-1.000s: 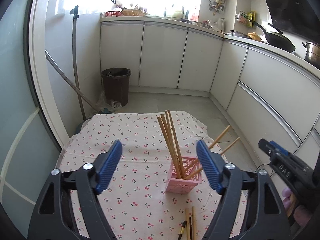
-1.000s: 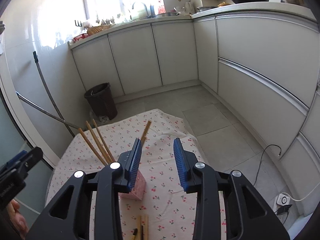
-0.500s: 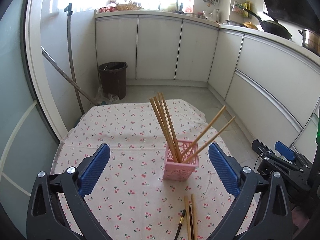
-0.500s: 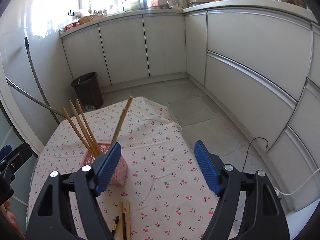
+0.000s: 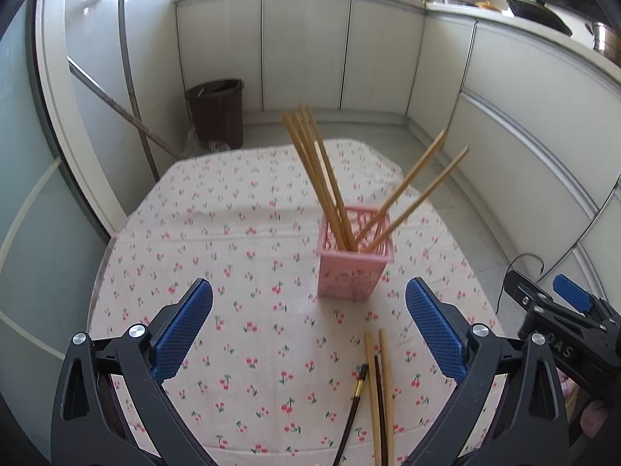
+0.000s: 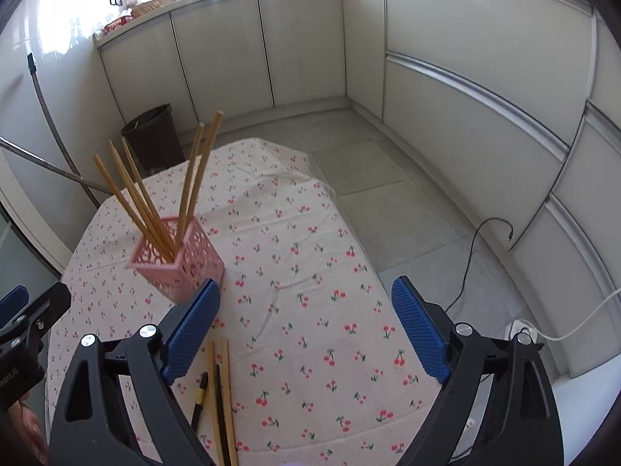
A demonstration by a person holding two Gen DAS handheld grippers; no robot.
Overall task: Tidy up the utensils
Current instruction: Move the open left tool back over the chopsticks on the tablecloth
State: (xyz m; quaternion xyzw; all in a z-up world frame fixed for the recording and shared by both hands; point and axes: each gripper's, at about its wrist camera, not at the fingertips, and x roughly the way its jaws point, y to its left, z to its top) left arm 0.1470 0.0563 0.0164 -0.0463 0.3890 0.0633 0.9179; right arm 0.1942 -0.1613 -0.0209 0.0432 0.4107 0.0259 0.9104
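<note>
A pink lattice holder (image 5: 352,256) (image 6: 182,260) stands on the cherry-print cloth (image 5: 240,240) with several wooden chopsticks (image 5: 322,178) (image 6: 136,198) leaning out of it. Loose chopsticks, both wooden ones (image 5: 382,392) (image 6: 225,396) and dark ones (image 5: 353,407) (image 6: 200,400), lie flat near the table's front edge. My left gripper (image 5: 308,330) hangs wide open above the cloth, nothing between its jaws. My right gripper (image 6: 306,328) is still opening, empty, with the loose chopsticks beside its left finger (image 6: 190,326). Each gripper shows at the edge of the other's view.
A dark waste bin (image 5: 215,112) stands on the floor beyond the table, with a mop handle (image 5: 132,89) leaning on the wall. White kitchen cabinets (image 6: 465,77) run behind and to the right. A cable (image 6: 477,256) and a socket strip (image 6: 522,330) lie on the floor.
Both grippers opened wide and sank toward the table, tipping further down. The two chopsticks near the right jaws a second ago now stand in the holder.
</note>
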